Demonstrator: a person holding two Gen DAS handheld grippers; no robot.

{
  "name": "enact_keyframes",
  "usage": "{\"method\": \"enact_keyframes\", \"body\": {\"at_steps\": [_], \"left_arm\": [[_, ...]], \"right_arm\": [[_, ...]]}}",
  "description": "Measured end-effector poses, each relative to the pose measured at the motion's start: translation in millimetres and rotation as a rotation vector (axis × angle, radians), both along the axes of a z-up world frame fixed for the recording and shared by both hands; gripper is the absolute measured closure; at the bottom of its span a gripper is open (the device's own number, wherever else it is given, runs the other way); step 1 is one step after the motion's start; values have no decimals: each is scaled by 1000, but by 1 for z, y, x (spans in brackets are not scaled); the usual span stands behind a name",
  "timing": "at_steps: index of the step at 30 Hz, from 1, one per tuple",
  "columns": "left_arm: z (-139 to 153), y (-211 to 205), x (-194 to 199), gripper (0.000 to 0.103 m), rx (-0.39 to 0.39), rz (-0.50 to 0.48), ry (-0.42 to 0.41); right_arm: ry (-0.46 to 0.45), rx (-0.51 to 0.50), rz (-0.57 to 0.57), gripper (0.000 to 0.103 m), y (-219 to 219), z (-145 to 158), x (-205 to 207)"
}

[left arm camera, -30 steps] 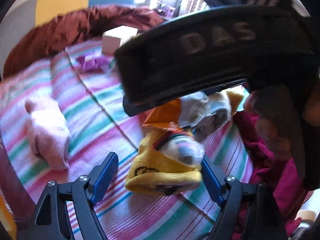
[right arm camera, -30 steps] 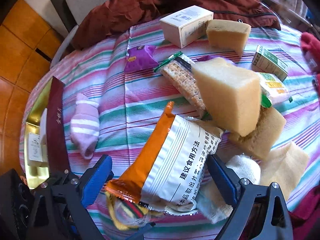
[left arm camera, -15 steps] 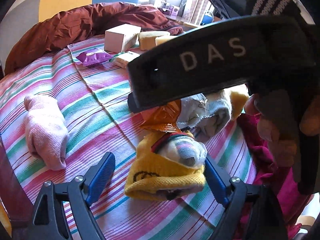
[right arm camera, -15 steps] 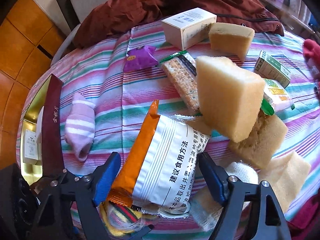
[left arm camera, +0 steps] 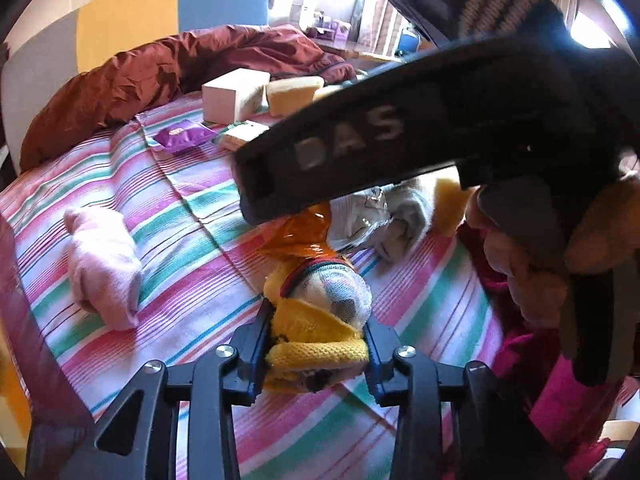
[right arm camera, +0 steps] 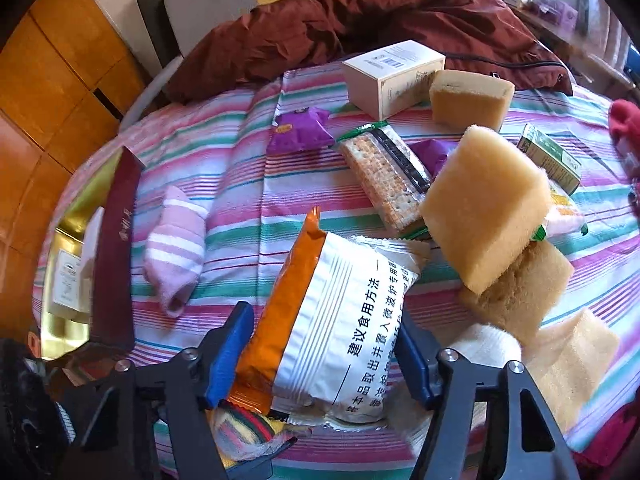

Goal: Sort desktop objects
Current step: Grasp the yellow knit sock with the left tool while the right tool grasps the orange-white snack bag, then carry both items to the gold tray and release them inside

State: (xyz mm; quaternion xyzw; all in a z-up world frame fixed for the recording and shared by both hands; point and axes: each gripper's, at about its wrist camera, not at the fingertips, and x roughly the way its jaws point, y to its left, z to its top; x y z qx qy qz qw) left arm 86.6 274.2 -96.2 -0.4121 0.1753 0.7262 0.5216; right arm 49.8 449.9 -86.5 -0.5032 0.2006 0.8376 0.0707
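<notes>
Pinching a yellow sock (left arm camera: 316,344) between its 2 blue pads, the left tool (left arm camera: 316,350) holds it low over the striped surface (left arm camera: 192,248). A grey and white toe part sticks up from the yellow knit. In the right wrist view the right tool (right arm camera: 326,354) has its pads against both sides of a snack packet (right arm camera: 340,320), white with an orange edge and black Chinese print, so it grips the packet. Under the packet a bit of striped sock is visible. Just beside the packet, on its right, a yellow sponge block (right arm camera: 484,208) stands tilted on a darker sponge (right arm camera: 524,288). Further back on the surface lie a cracker pack (right arm camera: 384,176), a purple sachet (right arm camera: 300,130), a white box (right arm camera: 392,76) and another sponge (right arm camera: 470,98). A pink sock (right arm camera: 176,248) lies well apart on the left, near a dark red box (right arm camera: 116,252). A brown-red jacket (right arm camera: 360,24) is heaped at the far edge.
</notes>
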Motion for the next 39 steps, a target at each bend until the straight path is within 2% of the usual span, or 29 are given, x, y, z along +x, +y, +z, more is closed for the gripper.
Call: {"method": "enact_keyframes", "body": {"at_steps": [5, 9, 13, 18, 24, 25, 26, 27, 29, 30, 32, 34, 39], "left_arm": [[22, -26, 7, 65, 53, 39, 32], [39, -46, -8, 65, 88, 109, 48], [57, -84, -26, 65, 143, 243, 35], [74, -143, -74, 64, 187, 453, 58], [77, -214, -140, 62, 131, 713, 123], [75, -220, -154, 60, 95, 747, 130], [74, -227, -161, 51, 74, 772, 135], [73, -233, -170, 47, 62, 804, 140], [73, -246, -184, 41, 65, 856, 131], [73, -251, -187, 39, 72, 871, 128], [74, -261, -188, 25, 88, 890, 126], [72, -265, -186, 24, 101, 906, 108], [64, -265, -162, 25, 73, 943, 101]], "right_arm": [[87, -9, 17, 38, -9, 18, 12], [147, -24, 48, 39, -20, 38, 14], [196, -33, 116, 39, -46, 60, 1], [239, -56, 256, 40, -99, 80, -35], [255, -56, 390, 40, -174, 85, -102], [270, -51, 395, 39, -186, 87, -115], [280, -63, 399, 35, -192, 87, -123], [289, -85, 405, 34, -198, 87, -132], [299, -106, 410, 10, -207, 89, -142], [312, -103, 412, 7, -211, 91, -142], [330, -97, 430, 0, -216, 92, -138], [322, -85, 444, 0, -218, 89, -132], [286, -40, 446, 0, -217, 73, -109]]}}
